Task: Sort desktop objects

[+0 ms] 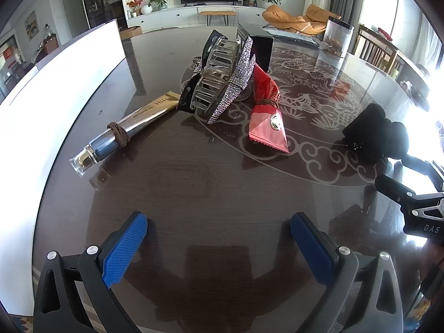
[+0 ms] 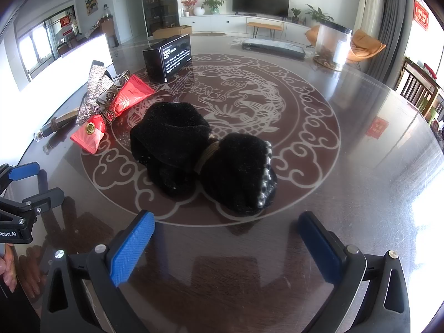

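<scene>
- Left gripper (image 1: 219,238): jaws wide apart, nothing btwn, above bare table (image 1: 211,183).
- Right gripper (image 2: 226,238): released, empty, just short of black fuzzy bundle (image 2: 202,158), tied at middle w/ tan band.
- Red packet (image 1: 267,123), brown tie round its waist, mid-table.
- Rhinestone hair clip (image 1: 222,77) leans beside packet.
- Silver-gold tube (image 1: 125,133), brown tie, left of clip.
- Clear jar (image 2: 333,45) far back, brownish contents; clearest in right wrist view.
- Black box (image 2: 169,57): white print seen in right wrist view only.
</scene>
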`<action>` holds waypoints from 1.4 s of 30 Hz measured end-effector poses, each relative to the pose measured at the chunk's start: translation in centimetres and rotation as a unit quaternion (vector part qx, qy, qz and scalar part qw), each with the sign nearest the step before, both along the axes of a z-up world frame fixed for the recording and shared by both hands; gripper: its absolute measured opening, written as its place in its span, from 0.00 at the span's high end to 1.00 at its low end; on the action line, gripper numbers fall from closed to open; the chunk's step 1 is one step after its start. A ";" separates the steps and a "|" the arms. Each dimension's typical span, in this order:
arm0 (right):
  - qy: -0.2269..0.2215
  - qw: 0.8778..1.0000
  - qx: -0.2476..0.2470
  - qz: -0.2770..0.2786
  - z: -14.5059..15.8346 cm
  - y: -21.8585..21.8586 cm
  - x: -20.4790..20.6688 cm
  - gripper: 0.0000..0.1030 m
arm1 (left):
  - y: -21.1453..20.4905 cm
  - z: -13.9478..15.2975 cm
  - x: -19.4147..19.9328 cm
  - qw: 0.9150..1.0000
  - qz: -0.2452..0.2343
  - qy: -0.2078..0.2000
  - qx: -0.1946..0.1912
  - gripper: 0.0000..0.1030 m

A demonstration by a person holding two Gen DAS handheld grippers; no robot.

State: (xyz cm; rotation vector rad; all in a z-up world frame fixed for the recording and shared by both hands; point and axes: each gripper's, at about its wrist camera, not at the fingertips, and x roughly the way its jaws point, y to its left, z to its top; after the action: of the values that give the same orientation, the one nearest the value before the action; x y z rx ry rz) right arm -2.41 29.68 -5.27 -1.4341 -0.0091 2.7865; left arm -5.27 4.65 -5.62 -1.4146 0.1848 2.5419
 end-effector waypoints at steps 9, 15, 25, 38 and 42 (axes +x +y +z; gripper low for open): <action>0.000 1.000 0.000 0.000 0.0 0.0 0.0 0.00 | 0.5 0.1 0.3 1.000 0.009 -0.011 -0.004 0.00; 0.000 1.000 0.000 0.000 0.0 0.0 0.0 0.00 | 2.7 0.1 -1.2 1.000 -0.010 -0.010 -0.005 0.00; 0.000 1.000 0.000 0.000 0.1 0.0 0.0 0.00 | 8.8 0.6 -8.2 0.995 -0.076 -0.060 -0.022 0.00; 0.000 1.000 0.000 0.000 0.1 -0.1 0.0 0.00 | 3.9 1.3 -2.2 0.999 -0.048 0.011 0.013 0.64; 0.000 1.000 0.000 0.000 0.1 -0.1 0.0 0.00 | 0.2 1.3 1.9 0.999 -0.019 -0.001 0.029 0.64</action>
State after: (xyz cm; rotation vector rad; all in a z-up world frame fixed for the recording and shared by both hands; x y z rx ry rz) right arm -2.42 29.60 -5.20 -1.4338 -0.0094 2.7868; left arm -3.36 4.86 -4.30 -1.3790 0.1364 2.4950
